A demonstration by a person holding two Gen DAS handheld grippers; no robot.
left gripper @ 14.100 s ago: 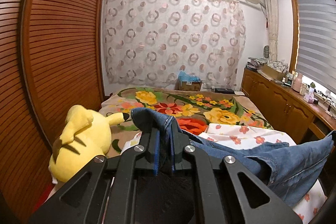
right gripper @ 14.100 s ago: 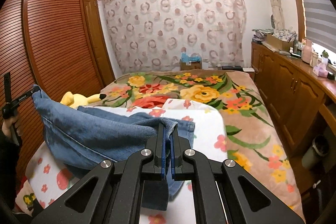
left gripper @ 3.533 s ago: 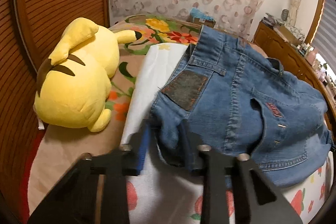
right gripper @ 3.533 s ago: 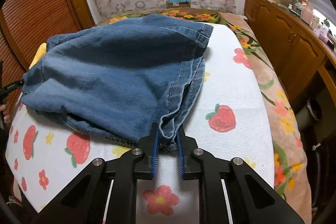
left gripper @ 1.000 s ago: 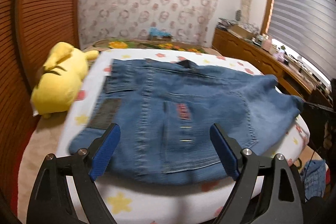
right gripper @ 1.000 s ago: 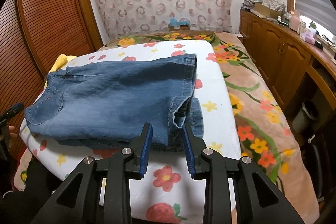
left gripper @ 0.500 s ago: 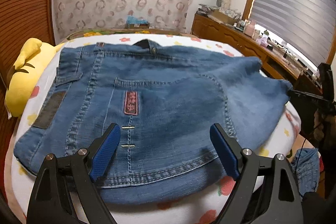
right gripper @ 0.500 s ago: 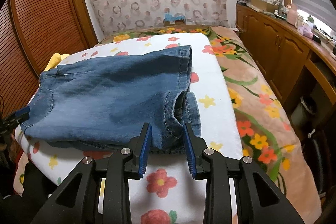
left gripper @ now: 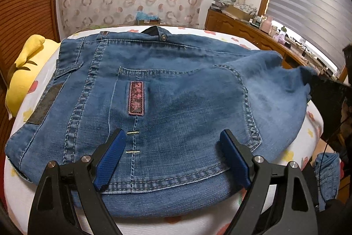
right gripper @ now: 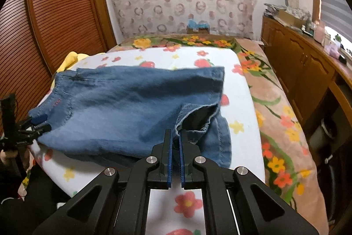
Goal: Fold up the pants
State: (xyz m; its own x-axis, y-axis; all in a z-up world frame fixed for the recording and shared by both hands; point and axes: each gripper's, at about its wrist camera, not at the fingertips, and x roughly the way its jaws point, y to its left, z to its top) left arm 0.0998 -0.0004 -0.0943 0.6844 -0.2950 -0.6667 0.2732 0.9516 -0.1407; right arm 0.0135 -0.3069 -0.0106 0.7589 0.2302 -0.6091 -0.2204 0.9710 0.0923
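Blue denim pants [left gripper: 176, 91] lie folded on a white flower-print pad [left gripper: 312, 133], waistband button at the far side and back pocket facing up. My left gripper [left gripper: 172, 132] hovers wide open over their near edge, its blue pads on either side of the pocket seam. In the right wrist view the pants [right gripper: 121, 102] spread to the left. My right gripper [right gripper: 175, 133] is closing tight on the leg hem, with denim pinched between the pads and the hem lifted a little. The left gripper [right gripper: 38, 122] shows at the pants' far left edge.
A yellow plush toy [left gripper: 22, 80] lies left of the pad by the slatted wooden door [right gripper: 55, 14]. A flowered blanket [right gripper: 275, 113] covers the bed to the right, beside a low wooden cabinet [right gripper: 297, 63]. More denim [left gripper: 325, 169] lies low beyond the pad's right edge.
My right gripper's pads went from slightly apart to shut on the leg hem and raised it a little. My left gripper came lower and closer over the pants, still wide open.
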